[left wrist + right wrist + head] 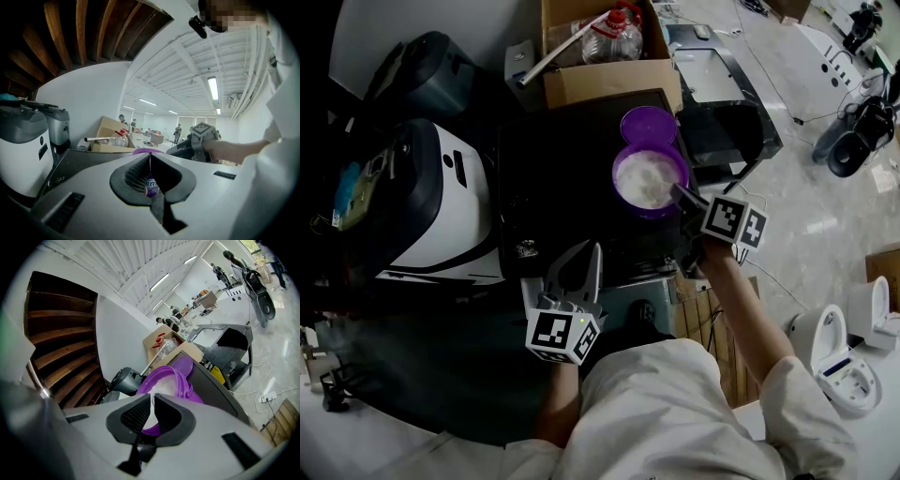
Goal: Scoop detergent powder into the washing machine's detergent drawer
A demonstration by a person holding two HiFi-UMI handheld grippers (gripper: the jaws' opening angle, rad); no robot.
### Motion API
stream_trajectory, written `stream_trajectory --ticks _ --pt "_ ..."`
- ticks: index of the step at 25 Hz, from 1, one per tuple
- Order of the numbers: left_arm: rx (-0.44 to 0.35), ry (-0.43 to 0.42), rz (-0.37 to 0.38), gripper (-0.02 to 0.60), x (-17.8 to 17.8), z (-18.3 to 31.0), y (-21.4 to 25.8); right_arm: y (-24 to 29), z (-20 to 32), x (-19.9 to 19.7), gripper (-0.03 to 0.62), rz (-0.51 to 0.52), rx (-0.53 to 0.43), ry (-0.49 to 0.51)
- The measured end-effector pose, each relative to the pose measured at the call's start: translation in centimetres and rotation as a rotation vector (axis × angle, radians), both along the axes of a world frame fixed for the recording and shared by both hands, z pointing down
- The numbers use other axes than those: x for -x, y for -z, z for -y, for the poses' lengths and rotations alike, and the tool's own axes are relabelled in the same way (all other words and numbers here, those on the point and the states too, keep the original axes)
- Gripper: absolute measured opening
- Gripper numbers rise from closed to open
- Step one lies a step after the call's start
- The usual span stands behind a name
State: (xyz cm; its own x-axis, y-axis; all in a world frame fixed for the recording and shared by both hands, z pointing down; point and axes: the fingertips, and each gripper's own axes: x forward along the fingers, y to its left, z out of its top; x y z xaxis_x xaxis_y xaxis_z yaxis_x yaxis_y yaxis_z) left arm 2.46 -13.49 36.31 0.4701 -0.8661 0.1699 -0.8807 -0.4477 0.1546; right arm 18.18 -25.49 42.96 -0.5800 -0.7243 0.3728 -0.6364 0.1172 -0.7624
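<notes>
A purple tub (649, 178) of white powder stands open on the black top of the machine (553, 178), its purple lid (649, 124) lying just behind it. My right gripper (686, 197) is at the tub's right rim. In the right gripper view the tub (164, 380) fills the space behind the right gripper (152, 401), whose jaws stand a narrow slit apart with nothing visible between them. My left gripper (577, 270) rests at the machine's front edge, away from the tub. Seen from its own camera, the left gripper (150, 157) is shut and empty. No scoop or drawer shows.
A cardboard box (609, 80) holding a plastic bottle (619, 37) stands behind the lid. A white and black appliance (441, 206) sits left of the machine, and a black metal frame (731, 103) to the right. Cables and a white device (844, 366) lie on the floor.
</notes>
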Motion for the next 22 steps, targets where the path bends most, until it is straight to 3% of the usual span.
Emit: stream_trajectory --ticks 4,16,22 --pt "-0.009 -0.003 0.0 0.021 -0.1 -0.1 0.2 0.3 0.0 -0.5 0.058 -0.007 -0.011 -0.012" --pt "-0.045 -0.036 -0.005 0.021 0.8 -1.8 1.3 2.8 -1.5 -2.9 0.06 -0.048 -0.084 -0.114" --pt "-0.056 -0.065 -0.005 0.021 2.8 -3.5 1.9 4.3 -4.3 -1.5 0.051 -0.048 -0.123 -0.133"
